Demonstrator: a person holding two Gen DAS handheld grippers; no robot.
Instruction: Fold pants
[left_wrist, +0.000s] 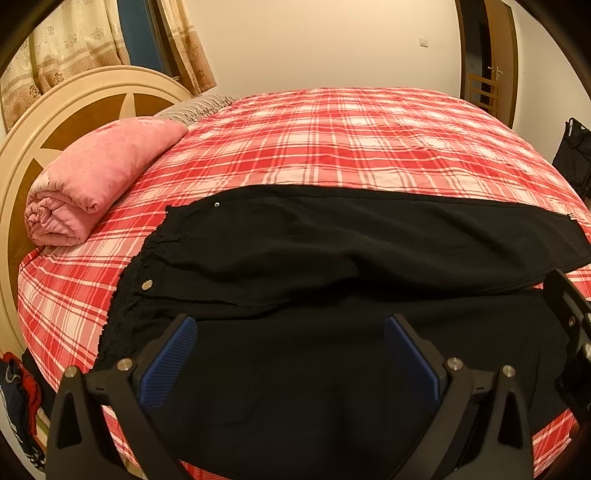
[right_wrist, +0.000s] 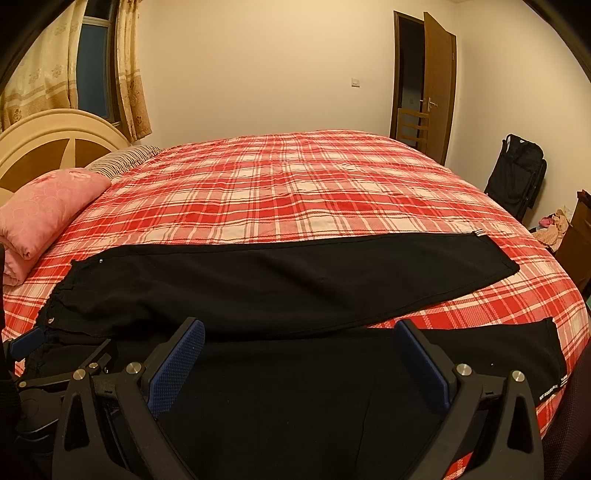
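Note:
Black pants (left_wrist: 314, 251) lie spread flat on the red plaid bed (left_wrist: 332, 140), waistband at the left with a metal button (left_wrist: 147, 284), both legs running to the right. In the right wrist view the pants (right_wrist: 295, 280) show the far leg's hem at the right and the near leg's hem by the bed edge. My left gripper (left_wrist: 290, 328) is open and empty, just above the near leg close to the waist. My right gripper (right_wrist: 301, 332) is open and empty above the near leg, further along it. The right gripper's body shows at the left wrist view's right edge (left_wrist: 570, 317).
A rolled pink quilt (left_wrist: 92, 181) and a striped pillow (left_wrist: 199, 107) lie by the round headboard (left_wrist: 22, 155) at the left. A black bag (right_wrist: 517, 173) and an open door (right_wrist: 437, 85) stand at the far right. Clothes lie on the floor (left_wrist: 18, 391) at the left.

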